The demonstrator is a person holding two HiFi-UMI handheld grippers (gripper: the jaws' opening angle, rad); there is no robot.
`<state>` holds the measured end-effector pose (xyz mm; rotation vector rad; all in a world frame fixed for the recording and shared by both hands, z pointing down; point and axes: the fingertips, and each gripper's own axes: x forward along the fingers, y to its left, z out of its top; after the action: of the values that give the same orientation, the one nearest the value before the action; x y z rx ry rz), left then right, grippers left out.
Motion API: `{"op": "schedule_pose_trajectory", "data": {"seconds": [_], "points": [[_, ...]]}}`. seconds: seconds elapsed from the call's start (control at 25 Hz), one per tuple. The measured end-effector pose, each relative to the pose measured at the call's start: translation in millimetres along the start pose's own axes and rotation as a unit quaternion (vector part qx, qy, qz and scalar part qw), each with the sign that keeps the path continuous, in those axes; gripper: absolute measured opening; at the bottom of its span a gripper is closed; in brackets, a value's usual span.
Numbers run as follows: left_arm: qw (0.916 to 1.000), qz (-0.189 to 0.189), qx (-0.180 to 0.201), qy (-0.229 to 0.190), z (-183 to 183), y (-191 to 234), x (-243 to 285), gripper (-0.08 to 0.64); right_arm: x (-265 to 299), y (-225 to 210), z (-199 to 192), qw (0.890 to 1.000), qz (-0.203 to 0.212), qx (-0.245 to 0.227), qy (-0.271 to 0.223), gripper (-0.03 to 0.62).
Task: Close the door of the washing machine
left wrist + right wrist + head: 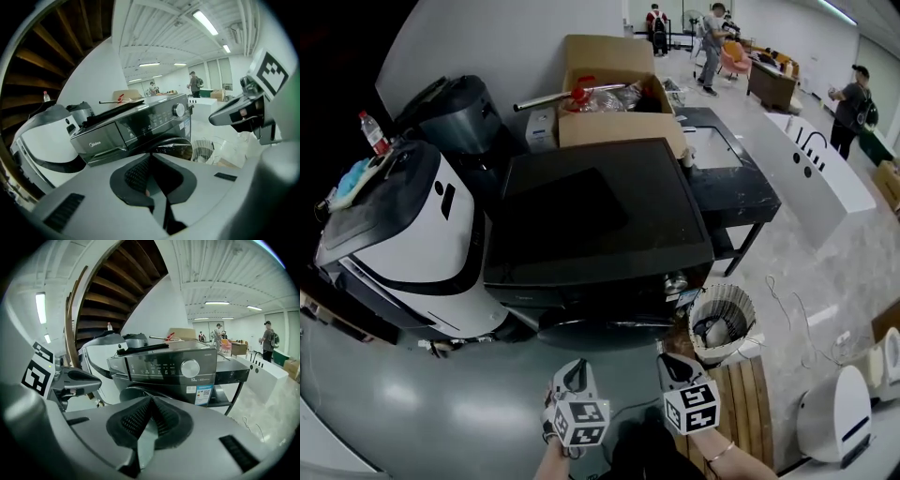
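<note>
Jaws sit together, empty, on left gripper (150,159) and right gripper (151,401), clear of the washing machine (164,366); its door (138,391) seems shut, so only a check remains.

bright ceiling strips, heavy fisheye vignetting

Head view looks steeply down onto the washing machine (598,225); both gripper views face its front, low and near.

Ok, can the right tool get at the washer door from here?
Probably yes: the right tool, shut and empty, faces the door with nothing between them, though it isn't touching it yet.
</note>
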<state>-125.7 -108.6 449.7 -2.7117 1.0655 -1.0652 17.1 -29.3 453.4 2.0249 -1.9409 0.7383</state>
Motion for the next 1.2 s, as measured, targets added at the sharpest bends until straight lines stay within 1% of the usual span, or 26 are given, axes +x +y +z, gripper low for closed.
{"op": "schedule_pose_trajectory", "data": {"seconds": [0.04, 0.2, 0.32, 0.52, 0.72, 1.0, 1.2], "points": [[0.9999, 0.000, -0.014, -0.005, 0.3, 1.6, -4.4, 0.026, -2.5, 1.1, 1.1, 1.000, 0.000, 0.000, -0.002, 0.008], [0.9968, 0.000, -0.077, -0.024, 0.8, 8.0, -18.7, 0.026, -10.8, 5.4, 4.5, 1.000, 0.005, 0.002, -0.001, 0.008], [0.9939, 0.003, -0.107, -0.027, -2.2, 14.8, -27.0, 0.026, -16.2, 10.3, 7.1, 1.000, 0.010, 0.002, -0.001, 0.006], [0.9902, 0.005, -0.136, -0.031, -5.6, 21.6, -34.9, 0.026, -22.2, 12.3, 13.8, 1.000, 0.016, 0.003, -0.010, 0.006], [0.9842, -0.002, -0.173, -0.036, -6.8, 19.8, -38.3, 0.026, -24.9, 11.9, 18.2, 0.999, 0.029, 0.002, -0.017, 0.006], [0.9788, -0.010, -0.201, -0.036, -6.6, 17.3, -37.3, 0.026, -21.2, 6.4, 12.6, 0.999, 0.035, 0.008, 0.001, 0.006], [0.9779, -0.009, -0.207, -0.029, -7.6, 14.1, -33.0, 0.026, -15.3, 0.6, 8.3, 0.999, 0.045, 0.012, 0.007, 0.006]]}}
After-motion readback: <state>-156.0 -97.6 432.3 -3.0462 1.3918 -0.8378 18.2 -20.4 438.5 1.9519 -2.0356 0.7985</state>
